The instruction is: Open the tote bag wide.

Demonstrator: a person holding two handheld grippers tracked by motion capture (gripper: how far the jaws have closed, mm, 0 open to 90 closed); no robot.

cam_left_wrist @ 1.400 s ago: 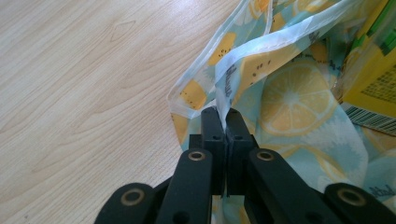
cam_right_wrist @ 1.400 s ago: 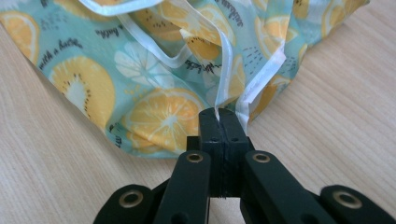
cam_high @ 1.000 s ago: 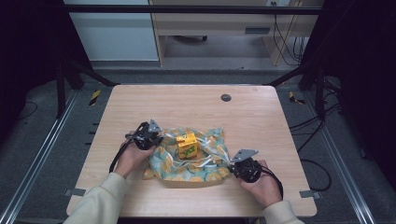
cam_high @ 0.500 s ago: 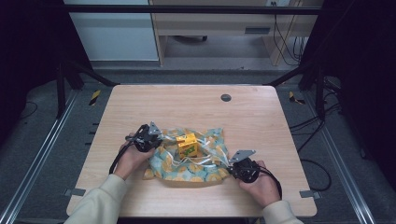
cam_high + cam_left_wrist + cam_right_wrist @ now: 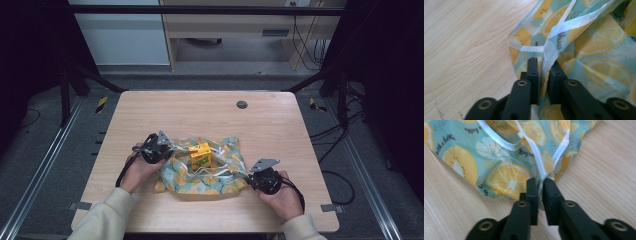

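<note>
- Your left gripper (image 5: 161, 150) pinches the left edge of the lemon-print cloth (image 5: 200, 175) between its jaws.
- Your right gripper (image 5: 256, 176) pinches the cloth's near-right edge between its jaws.
- The cloth lies crumpled on the counter (image 5: 200, 115), near centre; a yellow carton (image 5: 200, 156) stands on it.

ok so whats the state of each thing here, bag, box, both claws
fruit-print bag: lying crumpled on the table, mouth spread open, white edging showing
yellow box: upright, sitting inside the bag
left claw: shut on the bag's edge
right claw: shut on the bag's edge
table: bare wood, bag resting on it
round grommet: set in the table's far side
</note>
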